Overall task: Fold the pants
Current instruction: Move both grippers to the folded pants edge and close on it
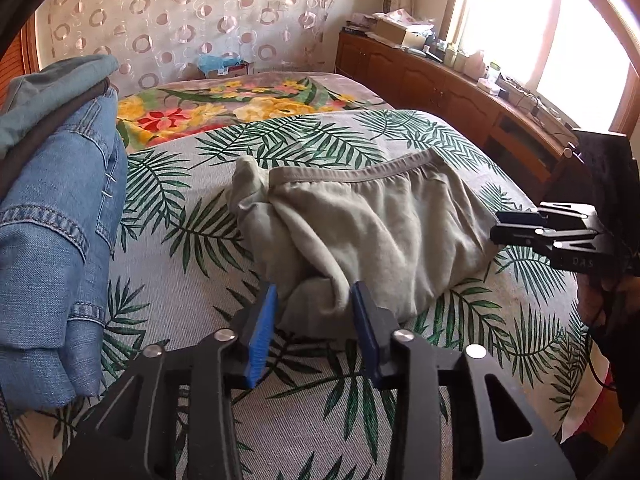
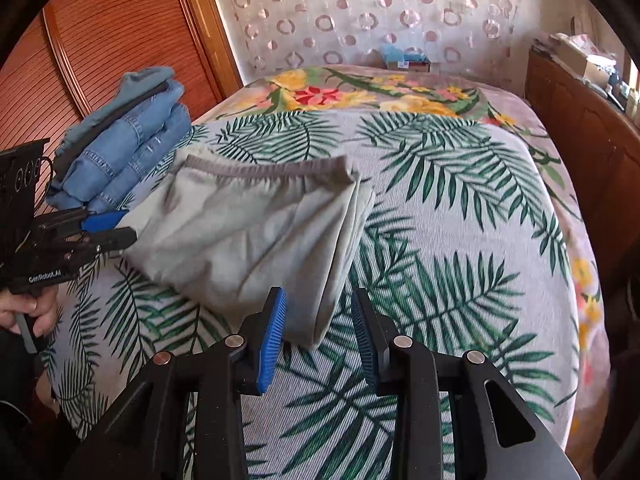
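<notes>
Light grey pants [image 1: 372, 232] lie folded into a bundle on the palm-leaf bedspread [image 1: 192, 208], with the grey waistband at the far edge. They also show in the right wrist view [image 2: 248, 236]. My left gripper [image 1: 314, 304] is open, its blue pads on either side of the bundle's near-left corner, gripping nothing. My right gripper [image 2: 318, 308] is open at the bundle's near-right corner, its fingers on either side of the corner. It also shows in the left wrist view [image 1: 504, 230] at the pants' right edge. The left gripper shows in the right wrist view [image 2: 120, 228].
A stack of folded blue jeans [image 1: 60, 240] sits left of the pants and shows in the right wrist view [image 2: 124, 152]. A floral blanket [image 1: 248, 100] lies beyond. A wooden cabinet [image 1: 460, 92] with clutter runs along the right. A wooden wardrobe [image 2: 100, 40] stands on the left.
</notes>
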### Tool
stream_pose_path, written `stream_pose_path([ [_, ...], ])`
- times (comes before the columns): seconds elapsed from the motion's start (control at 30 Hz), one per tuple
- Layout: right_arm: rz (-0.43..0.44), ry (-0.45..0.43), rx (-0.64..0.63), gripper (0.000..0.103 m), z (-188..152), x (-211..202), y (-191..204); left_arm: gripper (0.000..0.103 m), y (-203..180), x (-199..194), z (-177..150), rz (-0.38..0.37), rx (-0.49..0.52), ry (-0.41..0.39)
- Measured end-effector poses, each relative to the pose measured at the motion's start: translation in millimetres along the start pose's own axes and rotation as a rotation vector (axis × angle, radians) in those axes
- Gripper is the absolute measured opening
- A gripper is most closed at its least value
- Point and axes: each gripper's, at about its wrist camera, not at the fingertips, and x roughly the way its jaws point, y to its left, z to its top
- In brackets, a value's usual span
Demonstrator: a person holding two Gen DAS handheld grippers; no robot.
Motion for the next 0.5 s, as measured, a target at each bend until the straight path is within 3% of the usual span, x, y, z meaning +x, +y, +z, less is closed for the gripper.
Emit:
stream_pose_path([
  [0.1,0.006,0.017,-0.005,0.035,-1.9,1.4,1.4,0.025,-0.5,2.0,-0.1,-0.016,-0.005,0.004],
  [0.17,0.012,0.014,-0.011,0.022,-0.5,0.4,1.5,0.017,-2.8,3.8,0.4,-0.019,0.002,0.006],
  [0.2,0.019,0.015,-0.014,0.010,-0.3,-0.2,1.3,0.014,-3.6,4.0,0.6,-0.022,0.006,0.005],
  [0.23,0.019,0.016,-0.023,0.007,0.0,-0.7,1.6,0.012,-3.5,3.7,0.9,-0.015,0.003,-0.004],
  [0.5,0.005,0.012,-0.039,0.006,-3.9,-5.8,1.6,0.011,0.9,1.9,0.9,-0.001,-0.011,-0.008],
])
